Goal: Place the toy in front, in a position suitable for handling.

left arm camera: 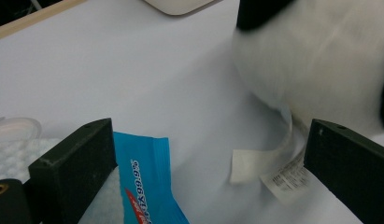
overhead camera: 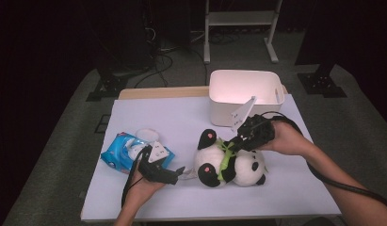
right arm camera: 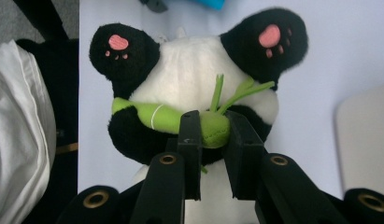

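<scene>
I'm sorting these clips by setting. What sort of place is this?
Probably a lab or studio set up for recording, not a home: a table with a plain white cover on grey carpet, black stand bases and loose cables behind it, and dark surroundings.

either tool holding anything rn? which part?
Right tool is shut on the panda plush, pinching the end of its green bamboo stalk. Left tool is open, holding nothing.

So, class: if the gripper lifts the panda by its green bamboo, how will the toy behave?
The plush panda probably sags, since it looks soft. The right gripper pinches only its bamboo, so it may dangle and swing. Likely light.
</scene>
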The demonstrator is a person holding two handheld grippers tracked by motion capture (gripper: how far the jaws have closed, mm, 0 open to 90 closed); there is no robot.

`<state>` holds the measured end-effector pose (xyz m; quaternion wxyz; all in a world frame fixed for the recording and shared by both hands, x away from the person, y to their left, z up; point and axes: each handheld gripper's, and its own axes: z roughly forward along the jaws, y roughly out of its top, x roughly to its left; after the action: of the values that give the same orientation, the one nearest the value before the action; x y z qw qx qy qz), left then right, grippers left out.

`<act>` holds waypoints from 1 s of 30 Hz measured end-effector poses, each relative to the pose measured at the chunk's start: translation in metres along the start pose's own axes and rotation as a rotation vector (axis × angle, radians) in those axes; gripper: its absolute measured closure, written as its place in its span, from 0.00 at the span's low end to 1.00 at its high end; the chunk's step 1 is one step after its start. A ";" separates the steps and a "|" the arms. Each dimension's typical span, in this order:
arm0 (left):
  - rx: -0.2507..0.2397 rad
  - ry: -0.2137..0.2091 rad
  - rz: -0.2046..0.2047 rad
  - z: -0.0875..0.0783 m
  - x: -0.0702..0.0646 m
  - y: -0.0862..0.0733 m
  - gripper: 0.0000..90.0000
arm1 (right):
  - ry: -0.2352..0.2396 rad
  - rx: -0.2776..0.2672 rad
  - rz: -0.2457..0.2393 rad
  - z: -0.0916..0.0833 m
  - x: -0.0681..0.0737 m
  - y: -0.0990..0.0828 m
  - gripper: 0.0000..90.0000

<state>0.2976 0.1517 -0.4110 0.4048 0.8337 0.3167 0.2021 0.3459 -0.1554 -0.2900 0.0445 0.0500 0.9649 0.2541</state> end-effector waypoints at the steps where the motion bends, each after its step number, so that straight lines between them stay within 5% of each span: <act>1: 0.000 0.000 0.000 0.000 0.000 0.000 0.01 | 0.011 -0.002 0.004 0.005 0.000 -0.001 0.85; 10: 0.003 0.000 0.005 0.000 0.000 0.000 0.01 | 0.020 -0.012 0.014 0.011 -0.001 -0.001 0.82; 20: 0.002 -0.002 0.002 0.001 -0.001 0.000 0.01 | 0.029 -0.056 0.059 0.005 -0.006 -0.013 0.65; 30: 0.005 -0.007 0.003 0.003 -0.002 -0.001 0.01 | 0.002 -0.102 0.144 -0.008 -0.011 -0.045 0.54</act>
<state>0.2980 0.1489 -0.4134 0.4033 0.8359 0.3148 0.1990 0.3528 -0.1997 -0.3052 0.0276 0.1166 0.9446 0.3054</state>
